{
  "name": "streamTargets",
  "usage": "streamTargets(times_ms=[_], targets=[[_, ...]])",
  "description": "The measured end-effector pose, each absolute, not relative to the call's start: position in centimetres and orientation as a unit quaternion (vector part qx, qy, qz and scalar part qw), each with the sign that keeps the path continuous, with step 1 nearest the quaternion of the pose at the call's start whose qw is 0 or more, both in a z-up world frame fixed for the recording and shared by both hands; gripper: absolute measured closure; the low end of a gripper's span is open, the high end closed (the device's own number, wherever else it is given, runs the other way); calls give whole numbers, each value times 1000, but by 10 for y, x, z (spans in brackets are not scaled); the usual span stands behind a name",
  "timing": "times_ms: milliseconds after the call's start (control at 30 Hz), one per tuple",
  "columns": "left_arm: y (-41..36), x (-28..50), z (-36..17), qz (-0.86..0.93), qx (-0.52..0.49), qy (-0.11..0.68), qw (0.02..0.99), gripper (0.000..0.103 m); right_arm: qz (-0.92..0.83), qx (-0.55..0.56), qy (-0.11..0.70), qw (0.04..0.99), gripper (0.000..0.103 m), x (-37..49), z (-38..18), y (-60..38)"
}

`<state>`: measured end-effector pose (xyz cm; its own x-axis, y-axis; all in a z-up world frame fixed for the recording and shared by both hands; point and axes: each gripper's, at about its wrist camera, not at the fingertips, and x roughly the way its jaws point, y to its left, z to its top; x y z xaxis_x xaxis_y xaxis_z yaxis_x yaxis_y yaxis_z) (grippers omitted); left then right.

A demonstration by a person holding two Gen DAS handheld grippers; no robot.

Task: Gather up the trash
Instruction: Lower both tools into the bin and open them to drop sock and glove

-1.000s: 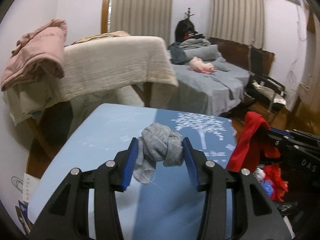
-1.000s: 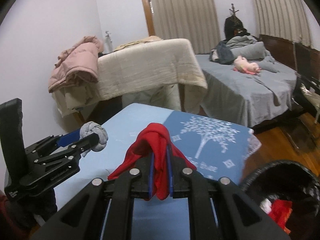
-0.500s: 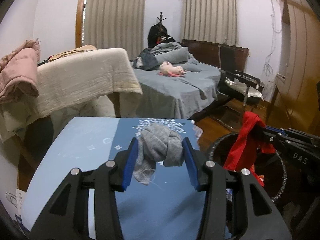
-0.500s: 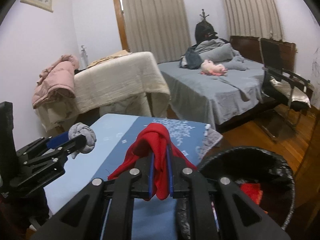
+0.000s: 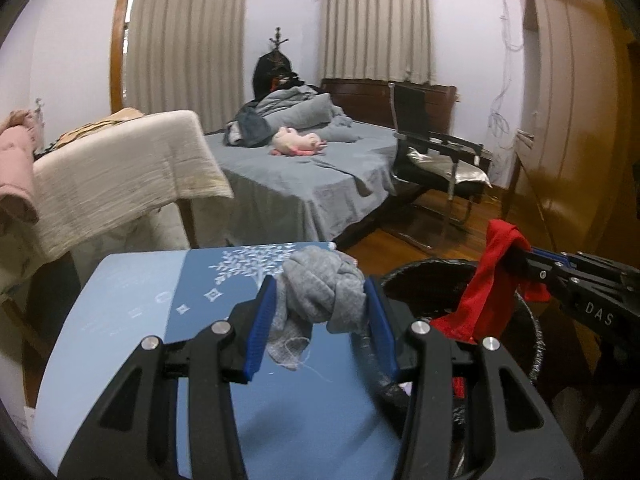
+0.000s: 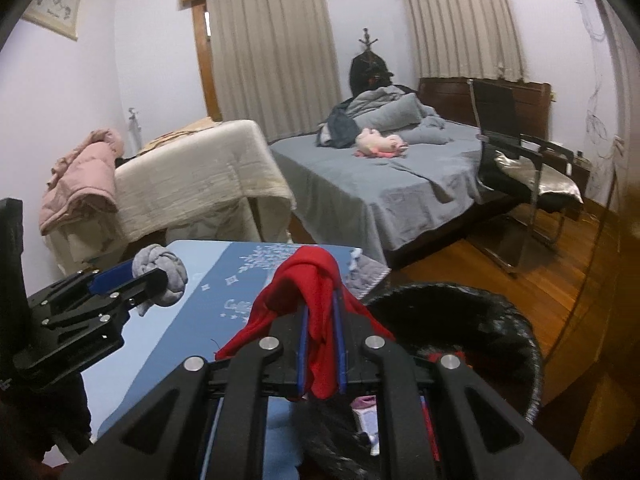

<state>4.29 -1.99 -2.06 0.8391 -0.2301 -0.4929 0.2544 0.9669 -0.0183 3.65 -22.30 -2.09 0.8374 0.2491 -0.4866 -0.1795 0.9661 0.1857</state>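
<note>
The left gripper has its blue-padded fingers clamped on a balled grey cloth, which bulges up between the pads while a frayed end with loose threads hangs just below them. Under these fingers lies the blue worktop, covered with a cloth printed with a white tree and small stars; its far edge sits just ahead of the fingertips. To the right of the left fingers, the right gripper is pinched nearly closed on a red cloth, its fingers pressed against a thin fold that runs down between them, while the rest of the fabric drapes over the fingertips and spills to either side. Just beyond and below the right fingers, slightly to their right, stands a round bin with a black liner, its mouth open upward; something red and a pale scrap show inside it, close under the right fingers. In the left wrist view the red cloth hangs over the near rim of that bin. Far ahead of both sets of fingers is a bed with a grey cover carrying a pink plush toy, and a black chair stands to the right of the bed on the wooden floor.
</note>
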Motion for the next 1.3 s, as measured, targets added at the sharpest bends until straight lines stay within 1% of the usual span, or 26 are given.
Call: streamTargets(times_ms=[233,800,1300], targets=[[-50,45,-28,-164,34,256,952,59,76,71,264,959,92,24,-25,-250],[-95,51,-47,-210,60,267,938,59,7,89,273,958,92,3,-44,-294],[-142,89,-82,-259,73,282,921,58,-25,93,296,950,92,26,-74,-327]])
